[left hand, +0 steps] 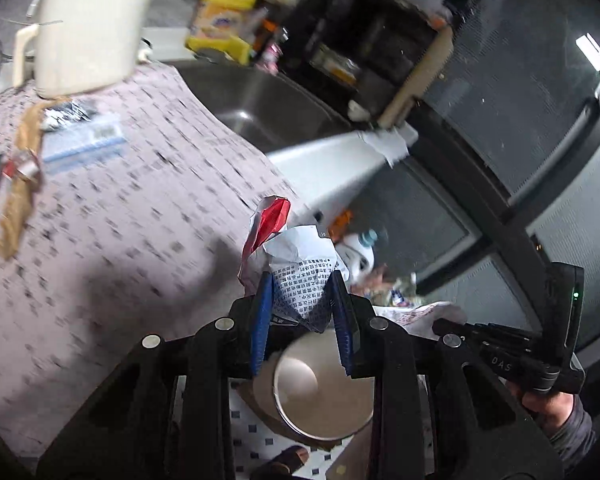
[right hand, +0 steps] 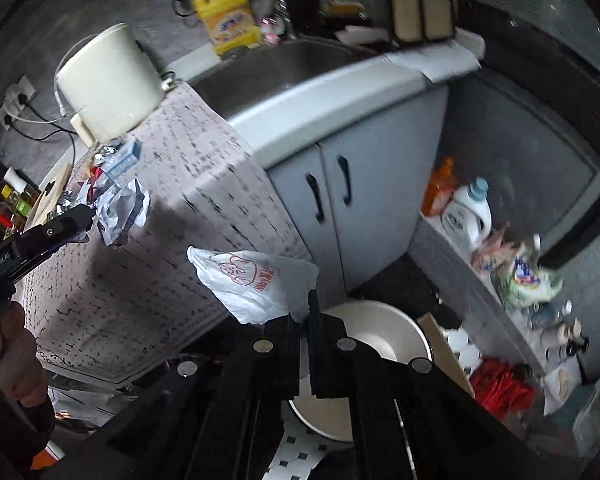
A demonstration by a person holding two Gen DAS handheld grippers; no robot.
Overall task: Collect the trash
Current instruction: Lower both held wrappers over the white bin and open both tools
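Jaws amid kettle (right hand: pixel 108 80), detergent jug (right hand: pixel 230 20)

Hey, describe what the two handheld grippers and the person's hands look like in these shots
The left gripper is black with blue ribbed pads and silver round pivot pins. The right gripper is black with dark fingers. White lettering and a green light mark the handles. The right hand shows bare skin and a grey sleeve.

Left tongs (left hand: pixel 303 280) are clamped on crumpled paper (left hand: pixel 300 264); right tongs (right hand: pixel 305 300) pinch a plastic bag (right hand: pixel 256 280), jaws nearly together.
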